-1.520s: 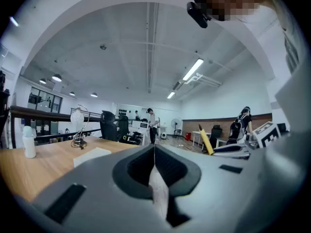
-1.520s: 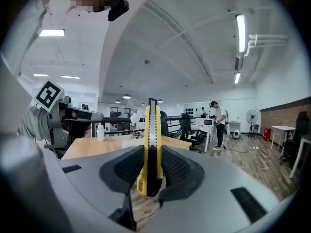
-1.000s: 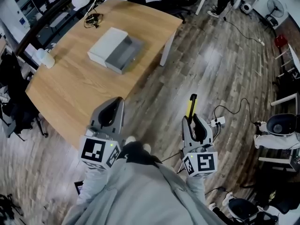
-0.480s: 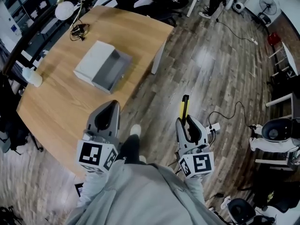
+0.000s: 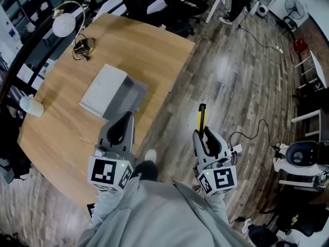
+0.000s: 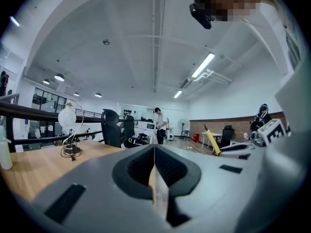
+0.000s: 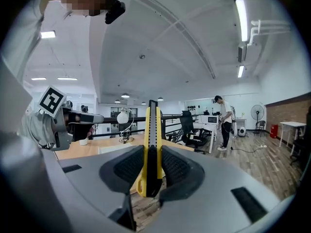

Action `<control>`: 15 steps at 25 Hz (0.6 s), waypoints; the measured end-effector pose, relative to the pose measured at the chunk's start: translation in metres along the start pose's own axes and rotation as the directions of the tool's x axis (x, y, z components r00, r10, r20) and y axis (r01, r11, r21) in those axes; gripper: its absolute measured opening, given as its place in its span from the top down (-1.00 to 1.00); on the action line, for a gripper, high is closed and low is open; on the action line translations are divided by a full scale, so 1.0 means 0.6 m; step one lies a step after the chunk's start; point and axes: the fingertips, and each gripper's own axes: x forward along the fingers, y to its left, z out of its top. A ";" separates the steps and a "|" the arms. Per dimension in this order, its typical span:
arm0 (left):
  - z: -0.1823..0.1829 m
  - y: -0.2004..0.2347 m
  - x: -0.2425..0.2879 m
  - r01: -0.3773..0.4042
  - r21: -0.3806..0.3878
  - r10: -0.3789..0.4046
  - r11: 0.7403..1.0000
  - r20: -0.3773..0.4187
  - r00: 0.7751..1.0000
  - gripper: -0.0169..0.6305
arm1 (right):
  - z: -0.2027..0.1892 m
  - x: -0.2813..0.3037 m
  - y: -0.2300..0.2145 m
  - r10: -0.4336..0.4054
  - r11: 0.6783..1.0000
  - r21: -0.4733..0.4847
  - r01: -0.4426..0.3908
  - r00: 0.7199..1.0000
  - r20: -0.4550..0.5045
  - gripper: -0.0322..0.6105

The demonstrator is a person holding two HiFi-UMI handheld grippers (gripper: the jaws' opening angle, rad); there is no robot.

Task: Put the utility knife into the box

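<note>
A yellow and black utility knife (image 5: 200, 118) (image 7: 152, 147) stands upright between the jaws of my right gripper (image 5: 206, 136) (image 7: 151, 171), which is shut on it over the wooden floor. An open box (image 5: 113, 92), white with a grey inside, lies on the wooden table (image 5: 72, 122). My left gripper (image 5: 120, 129) (image 6: 154, 171) is shut with nothing in it and hovers over the table's near edge, just short of the box. The right gripper is well to the right of the table and the box.
A white globe lamp (image 5: 64, 23) and a tangle of cable (image 5: 82, 47) sit at the table's far end, a white cup (image 5: 31, 106) at its left edge. Office chairs (image 5: 175, 4) stand behind the table. Cables and a power strip (image 5: 237, 148) lie on the floor.
The table and box have drawn closer to both grippers, and the left gripper is now over the table's near edge. The right gripper still holds the knife the same way.
</note>
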 end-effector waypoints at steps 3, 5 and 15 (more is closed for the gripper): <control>-0.009 0.026 0.021 -0.014 -0.010 0.014 1.000 -0.013 1.000 0.88 | -0.003 0.042 0.001 0.021 1.000 0.002 -0.021 1.000 -0.020 0.50; -0.014 0.043 0.027 -0.037 -0.019 0.037 0.999 -0.023 0.999 0.88 | -0.002 0.067 0.004 0.043 0.999 0.000 -0.043 0.999 -0.031 0.50; -0.035 0.160 0.026 -0.210 -0.048 0.207 0.977 -0.055 0.977 0.88 | 0.001 0.223 0.065 0.230 0.972 -0.023 -0.232 0.971 -0.072 0.50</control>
